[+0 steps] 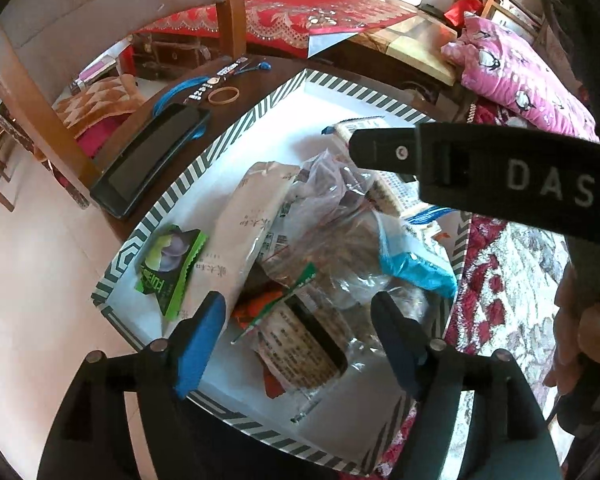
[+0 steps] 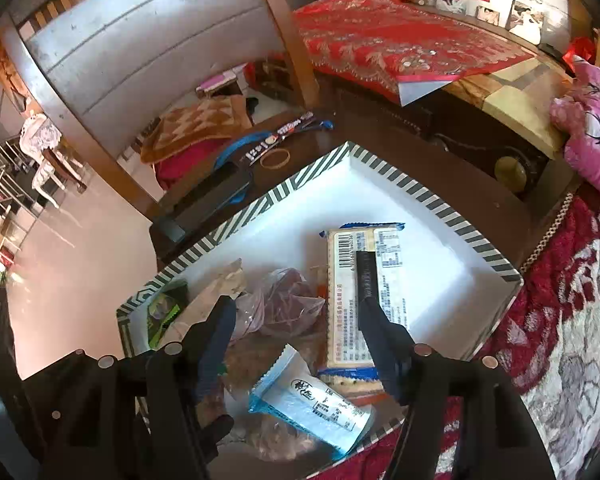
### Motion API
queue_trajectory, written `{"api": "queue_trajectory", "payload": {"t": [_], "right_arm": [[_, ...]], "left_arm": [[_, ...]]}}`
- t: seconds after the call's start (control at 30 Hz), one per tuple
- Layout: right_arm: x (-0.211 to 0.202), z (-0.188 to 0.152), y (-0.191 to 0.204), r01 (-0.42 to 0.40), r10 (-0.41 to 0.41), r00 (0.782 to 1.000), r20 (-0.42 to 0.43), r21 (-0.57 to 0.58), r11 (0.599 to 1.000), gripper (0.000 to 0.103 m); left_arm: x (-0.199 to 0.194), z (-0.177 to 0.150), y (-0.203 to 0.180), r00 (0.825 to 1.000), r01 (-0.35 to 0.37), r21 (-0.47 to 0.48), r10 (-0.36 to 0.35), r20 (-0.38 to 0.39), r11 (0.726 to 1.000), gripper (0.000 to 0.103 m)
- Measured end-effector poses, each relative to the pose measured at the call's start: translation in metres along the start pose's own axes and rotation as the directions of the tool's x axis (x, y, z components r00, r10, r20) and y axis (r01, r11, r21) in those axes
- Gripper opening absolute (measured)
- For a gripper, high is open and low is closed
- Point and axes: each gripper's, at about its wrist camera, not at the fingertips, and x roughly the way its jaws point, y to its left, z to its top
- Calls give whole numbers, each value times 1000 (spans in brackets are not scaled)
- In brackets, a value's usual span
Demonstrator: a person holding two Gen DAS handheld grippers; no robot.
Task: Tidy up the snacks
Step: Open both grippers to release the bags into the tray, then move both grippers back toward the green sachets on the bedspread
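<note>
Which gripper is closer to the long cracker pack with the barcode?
Right. The right gripper hangs open directly over the long barcoded cracker pack; the open left gripper sits across the striped white box.

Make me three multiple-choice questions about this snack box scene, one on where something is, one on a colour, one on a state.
1. Where is the rubber band?
A. inside the box
B. on the dark table beyond the box
C. on the floor

2. What colour is the striped box inside?
A. white
B. red
C. black

3. How is the right claw?
A. shut on the cracker pack
B. shut on nothing
C. open

Answers: 1 B, it lies past the rim. 2 A, bare floor shows white. 3 C, fingers apart over the cracker pack.
</note>
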Motion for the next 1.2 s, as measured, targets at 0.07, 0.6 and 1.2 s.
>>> {"api": "queue_trajectory", "payload": {"t": [0.07,0.6,1.2], "right_arm": [[-6,-2,0,2,-2,1000,10,5,1000,71],[-62,-41,-45,42,-53,995,86,132,990,79],[-111,-122,-117,117,-148,985,84,297,948,83]], "left_arm": [[-5,-1,-3,1000,-9,9,9,14,1000,77],[-25,-2,-31,998,-13,58,9,59,998,81],[-21,-7,-117,997,60,187,-68,40,981,82]]}}
